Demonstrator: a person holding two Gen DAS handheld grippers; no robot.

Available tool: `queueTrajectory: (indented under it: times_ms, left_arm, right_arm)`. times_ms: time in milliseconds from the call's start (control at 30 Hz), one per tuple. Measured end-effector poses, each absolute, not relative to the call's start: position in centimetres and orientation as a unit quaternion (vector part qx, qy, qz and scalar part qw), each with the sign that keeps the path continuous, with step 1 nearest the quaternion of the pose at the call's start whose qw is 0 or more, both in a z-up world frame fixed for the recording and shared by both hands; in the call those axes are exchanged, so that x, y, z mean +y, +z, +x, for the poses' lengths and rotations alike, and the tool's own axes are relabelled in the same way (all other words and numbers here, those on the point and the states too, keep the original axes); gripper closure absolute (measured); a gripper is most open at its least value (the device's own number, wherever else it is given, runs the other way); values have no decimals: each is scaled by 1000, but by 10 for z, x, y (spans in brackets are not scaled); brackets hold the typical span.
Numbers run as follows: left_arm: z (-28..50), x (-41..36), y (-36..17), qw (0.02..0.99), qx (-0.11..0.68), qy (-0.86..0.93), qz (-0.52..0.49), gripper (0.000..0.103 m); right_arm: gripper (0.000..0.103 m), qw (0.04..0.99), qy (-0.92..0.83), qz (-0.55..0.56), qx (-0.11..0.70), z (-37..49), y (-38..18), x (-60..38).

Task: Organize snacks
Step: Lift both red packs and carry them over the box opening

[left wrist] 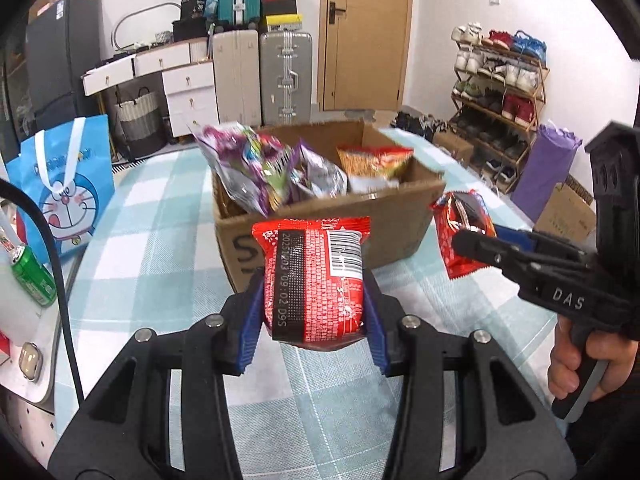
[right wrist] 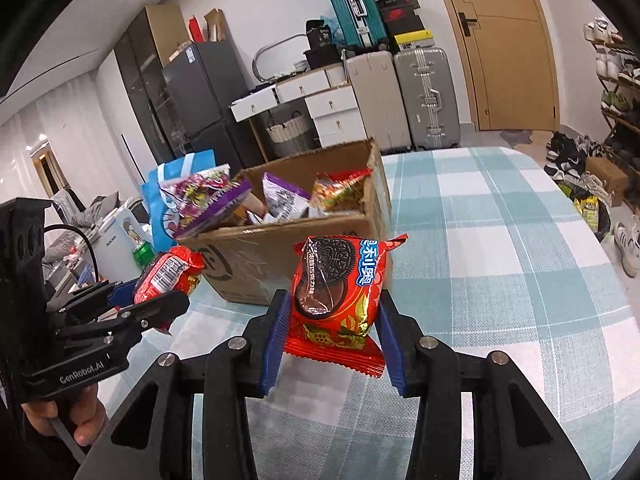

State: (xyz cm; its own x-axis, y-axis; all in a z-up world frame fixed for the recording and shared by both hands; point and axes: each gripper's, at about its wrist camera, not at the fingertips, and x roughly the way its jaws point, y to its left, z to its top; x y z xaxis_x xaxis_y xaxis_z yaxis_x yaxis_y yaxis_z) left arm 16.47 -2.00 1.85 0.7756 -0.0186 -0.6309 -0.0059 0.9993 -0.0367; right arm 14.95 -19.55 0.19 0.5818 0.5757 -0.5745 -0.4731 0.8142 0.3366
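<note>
Left wrist view shows the left gripper clamped on a red foil snack packet with a barcode and printed date, held off the table between its blue ribbed pads. Just beyond it sits an open brown cardboard box on a pale blue and white checked tablecloth, with purple snack bags and an orange snack bag standing in it. At the right, the right gripper, gripped by a person's hand, holds a second packet beside the box's corner. Right wrist view shows that right gripper closed on a red cookie packet picturing a dark sandwich biscuit, raised above the cloth, near the box. A blue cartoon gift bag and a green drink can stand at the table's left side.
</note>
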Motion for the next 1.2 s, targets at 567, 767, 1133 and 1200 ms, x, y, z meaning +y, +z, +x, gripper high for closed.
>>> queueTrajectory:
  times_ms: [567, 767, 1133, 1200]
  left_arm:
    - [166, 22, 49, 950, 309, 16, -45, 62]
    - [167, 32, 56, 953, 299, 22, -51, 62]
    - [176, 59, 63, 951, 300, 40, -63, 62]
    - [177, 59, 63, 951, 301, 41, -64, 62]
  right_arm:
    - [60, 894, 318, 64, 310, 146, 36, -174]
    - [60, 895, 319, 58, 307, 151, 44, -165]
    - [87, 894, 312, 35, 319, 167, 44, -147]
    - [87, 893, 310, 33, 324, 168, 40, -149]
